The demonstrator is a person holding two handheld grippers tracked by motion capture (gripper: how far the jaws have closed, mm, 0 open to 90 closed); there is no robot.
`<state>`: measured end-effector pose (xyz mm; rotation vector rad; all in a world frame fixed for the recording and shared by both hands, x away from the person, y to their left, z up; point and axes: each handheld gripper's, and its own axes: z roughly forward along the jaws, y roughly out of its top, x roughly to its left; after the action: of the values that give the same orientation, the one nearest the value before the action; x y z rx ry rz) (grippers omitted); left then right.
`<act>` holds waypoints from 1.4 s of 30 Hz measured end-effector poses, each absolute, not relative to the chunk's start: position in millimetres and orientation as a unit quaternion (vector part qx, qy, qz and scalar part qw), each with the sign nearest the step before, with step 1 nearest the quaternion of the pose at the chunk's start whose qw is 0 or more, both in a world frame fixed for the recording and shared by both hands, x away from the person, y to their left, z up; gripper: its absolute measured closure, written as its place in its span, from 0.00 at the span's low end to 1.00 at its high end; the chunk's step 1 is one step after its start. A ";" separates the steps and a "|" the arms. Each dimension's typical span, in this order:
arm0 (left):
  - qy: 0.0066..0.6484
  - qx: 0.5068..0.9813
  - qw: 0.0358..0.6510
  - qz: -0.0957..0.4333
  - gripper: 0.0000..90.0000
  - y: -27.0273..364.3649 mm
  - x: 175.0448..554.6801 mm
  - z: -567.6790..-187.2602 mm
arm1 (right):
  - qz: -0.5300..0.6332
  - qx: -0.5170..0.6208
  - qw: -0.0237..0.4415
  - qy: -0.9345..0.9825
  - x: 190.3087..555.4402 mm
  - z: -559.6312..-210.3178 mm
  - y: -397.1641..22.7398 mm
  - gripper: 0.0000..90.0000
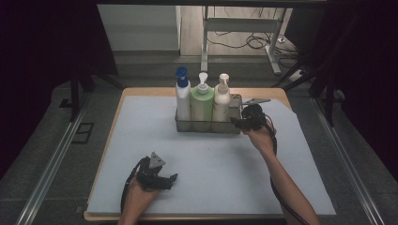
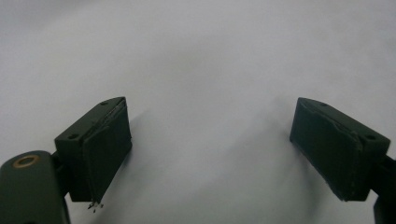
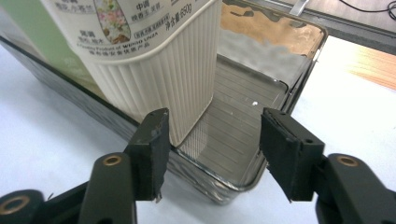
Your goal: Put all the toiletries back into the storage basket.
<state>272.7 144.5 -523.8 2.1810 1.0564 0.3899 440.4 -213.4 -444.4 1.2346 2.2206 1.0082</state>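
Metal mesh basket sits at the far middle of the white-covered table, holding three pump bottles in a row: blue-capped white bottle at left, green bottle in the middle, cream bottle at right, the basket's right end bare. Right gripper is at the basket's right end, jaws pointing toward it. In the right gripper view the right gripper has its jaws about half open with nothing pinched; the near corner of the basket lies between and just beyond the tips, and the ribbed cream bottle stands just behind the left-hand jaw; can't tell if that jaw touches it. Left gripper rests low at the near left of the table, well apart from the basket; in the left gripper view the left gripper is wide open, nothing between the pads, bare white table cover ahead
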 end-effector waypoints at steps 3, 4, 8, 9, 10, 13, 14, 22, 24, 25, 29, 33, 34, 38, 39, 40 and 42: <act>0.405 0.837 0.337 0.150 0.14 144.5 272.7 -523.8 | 0.363 0.439 0.202 0.797 437.2 -442.6 -216.6 0.43; 0.405 0.837 0.337 0.149 0.14 144.5 272.6 -523.8 | 0.364 0.437 0.201 0.797 435.9 -441.7 -217.8 0.42; 0.405 0.837 0.337 0.150 0.14 144.6 272.7 -523.8 | 0.371 0.431 0.200 0.798 429.6 -436.3 -221.6 0.38; 0.405 0.837 0.337 0.150 0.14 144.6 272.7 -523.8 | 0.373 0.428 0.199 0.798 427.4 -434.2 -222.6 0.37; 0.405 0.837 0.337 0.150 0.14 144.5 272.7 -523.8 | 0.375 0.426 0.199 0.799 425.6 -432.5 -223.5 0.35; 0.405 0.837 0.337 0.150 0.14 144.5 272.7 -523.8 | 0.380 0.419 0.197 0.801 420.4 -428.6 -225.0 0.32; 0.405 0.837 0.337 0.150 0.14 144.6 272.7 -523.8 | 0.379 0.414 0.197 0.804 417.3 -427.0 -225.7 0.29; 0.405 0.836 0.337 0.150 0.14 144.5 272.7 -523.8 | 0.378 0.395 0.185 0.817 401.0 -422.7 -229.5 0.21; 0.405 0.837 0.337 0.150 0.14 144.5 272.7 -523.8 | 0.378 0.391 0.186 0.818 395.9 -421.3 -231.5 0.21; 0.405 0.837 0.337 0.150 0.14 144.5 272.7 -523.8 | 0.378 0.389 0.186 0.819 394.4 -421.1 -232.3 0.19; 0.406 0.836 0.337 0.150 0.14 144.5 272.7 -523.8 | 0.374 0.384 0.186 0.824 385.3 -420.0 -237.1 0.15; 0.405 0.837 0.337 0.150 0.14 144.5 272.7 -523.8 | 0.372 0.376 0.189 0.827 377.5 -420.0 -241.8 0.12; 0.405 0.836 0.337 0.150 0.14 144.5 272.7 -523.8 | 0.367 0.373 0.192 0.830 375.0 -420.1 -243.2 0.09; 0.405 0.837 0.337 0.150 0.14 144.5 272.7 -523.8 | 0.352 0.365 0.204 0.838 367.2 -421.2 -247.5 0.05; 0.405 0.837 0.337 0.150 0.14 144.5 272.8 -523.8 | 0.349 0.364 0.205 0.839 365.2 -421.7 -249.0 0.04; 0.405 0.836 0.337 0.150 0.14 144.6 272.8 -523.9 | 0.346 0.364 0.208 0.839 363.4 -422.2 -250.7 0.03; 0.405 0.836 0.337 0.150 0.14 144.5 272.8 -523.8 | 0.341 0.365 0.211 0.840 359.8 -423.6 -253.7 0.01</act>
<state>272.8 144.5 -523.8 2.1803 1.0569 0.3901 359.8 -253.7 -423.6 1.0131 2.3355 0.9486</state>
